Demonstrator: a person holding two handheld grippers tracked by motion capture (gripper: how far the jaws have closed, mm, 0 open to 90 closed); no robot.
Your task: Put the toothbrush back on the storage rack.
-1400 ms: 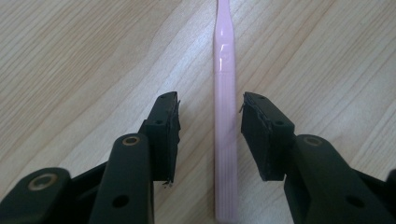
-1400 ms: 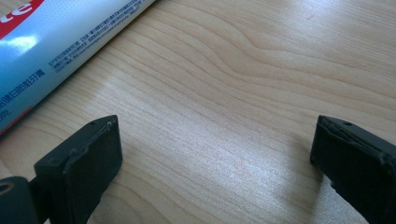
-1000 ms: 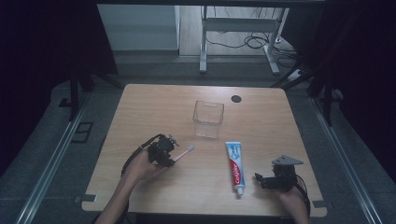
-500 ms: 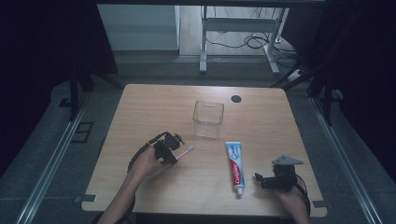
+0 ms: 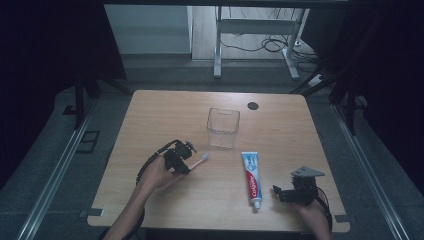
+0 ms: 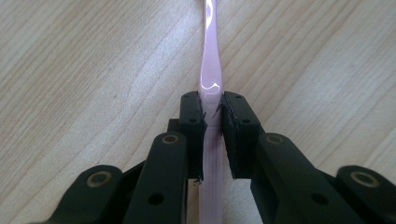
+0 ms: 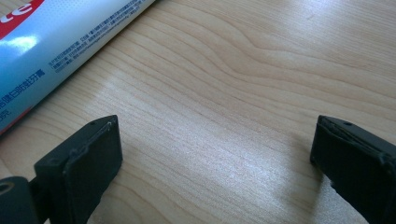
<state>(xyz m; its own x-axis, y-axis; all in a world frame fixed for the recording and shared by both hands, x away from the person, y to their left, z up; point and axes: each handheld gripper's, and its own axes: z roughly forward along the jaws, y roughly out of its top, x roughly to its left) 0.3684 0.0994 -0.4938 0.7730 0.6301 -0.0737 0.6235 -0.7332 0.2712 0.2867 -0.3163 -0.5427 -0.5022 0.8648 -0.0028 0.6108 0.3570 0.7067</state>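
A pink toothbrush (image 5: 199, 160) lies on the wooden table (image 5: 150, 115), its head pointing right. My left gripper (image 5: 184, 162) sits at the toothbrush's handle. In the left gripper view the jaws have just been closing, and the left gripper (image 6: 213, 109) now pinches the pink toothbrush (image 6: 210, 56) handle between both pads. A toothpaste tube (image 5: 251, 177) lies lengthwise right of centre. My right gripper (image 5: 278, 193) rests low at the front right, just right of the tube's cap end. The right gripper (image 7: 215, 140) stands open over bare wood, with the toothpaste tube (image 7: 60, 42) to the left beyond its jaws.
A clear plastic cup (image 5: 223, 127) stands upright at the table's middle, behind the toothbrush and the tube. A small dark round hole (image 5: 253, 105) marks the far edge of the table. Dark floor and metal rails surround the table.
My left gripper has edged right along the toothbrush handle and its jaws have come together on it. The right hand and the toothpaste have stayed in place.
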